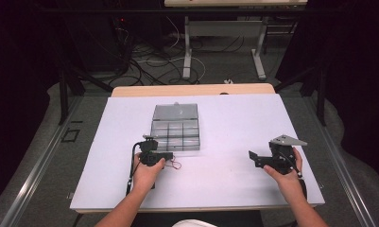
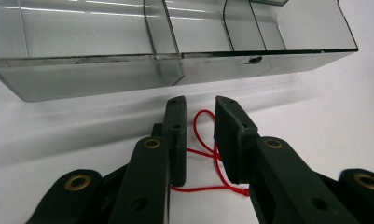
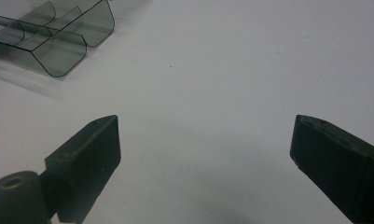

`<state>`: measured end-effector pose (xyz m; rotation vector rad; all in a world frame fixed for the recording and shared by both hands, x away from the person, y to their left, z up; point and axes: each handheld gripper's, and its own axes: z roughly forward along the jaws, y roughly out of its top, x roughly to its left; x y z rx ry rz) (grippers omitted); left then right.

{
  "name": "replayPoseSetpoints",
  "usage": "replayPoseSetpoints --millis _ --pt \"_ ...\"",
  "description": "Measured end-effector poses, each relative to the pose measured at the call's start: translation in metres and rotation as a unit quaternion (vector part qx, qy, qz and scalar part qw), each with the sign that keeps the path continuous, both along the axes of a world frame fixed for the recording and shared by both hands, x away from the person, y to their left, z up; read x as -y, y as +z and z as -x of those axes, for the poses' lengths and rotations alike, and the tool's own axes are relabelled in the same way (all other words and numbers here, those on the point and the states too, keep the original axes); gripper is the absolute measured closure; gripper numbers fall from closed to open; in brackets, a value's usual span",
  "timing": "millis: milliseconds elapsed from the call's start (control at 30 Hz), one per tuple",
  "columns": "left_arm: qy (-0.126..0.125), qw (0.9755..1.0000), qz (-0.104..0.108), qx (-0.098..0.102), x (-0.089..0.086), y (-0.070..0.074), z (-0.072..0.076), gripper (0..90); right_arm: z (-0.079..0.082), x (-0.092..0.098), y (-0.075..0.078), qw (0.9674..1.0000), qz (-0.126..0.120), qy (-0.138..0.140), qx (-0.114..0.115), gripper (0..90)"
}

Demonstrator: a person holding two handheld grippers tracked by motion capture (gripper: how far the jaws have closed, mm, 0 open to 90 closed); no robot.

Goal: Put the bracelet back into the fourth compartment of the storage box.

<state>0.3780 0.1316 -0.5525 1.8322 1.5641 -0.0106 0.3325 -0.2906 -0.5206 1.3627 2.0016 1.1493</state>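
Observation:
A loose red thread [image 2: 198, 188] lies on the white table top just in front of a clear plastic compartment box [image 2: 175, 70]. My left gripper [image 2: 201, 105] points at the box's front wall. Its jaws stand a narrow gap apart with the thread's loop lying between them, and the pads do not press on it. In the high view the left gripper [image 1: 169, 155] sits by the box's [image 1: 175, 127] near edge, with the thread [image 1: 176, 165] beside it. My right gripper [image 1: 254, 159] rests at the right of the table. Its jaws [image 3: 205, 135] are wide apart over bare surface.
The box's lid stands open toward the far side. The white sheet [image 1: 234, 118] covers the table, with a wooden edge [image 1: 192, 90] at the back. One corner of the box [image 3: 49, 37] appears at the upper left of the right gripper view. Cables and desk legs lie on the floor beyond.

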Motion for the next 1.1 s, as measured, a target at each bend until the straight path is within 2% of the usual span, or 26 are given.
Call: replayPoseSetpoints --millis 733,1100 --pt "0.006 1.0000 -0.004 -0.003 0.0001 -0.0019 -0.0014 86.8 -0.0008 0.0005 -0.0011 1.0000 0.002 0.000 -0.003 8.1" --pt "0.004 1.0000 -0.006 -0.003 -0.0004 -0.0022 -0.0017 89.0 -0.0010 0.0012 -0.0012 1.0000 0.003 -0.001 -0.003 8.1"
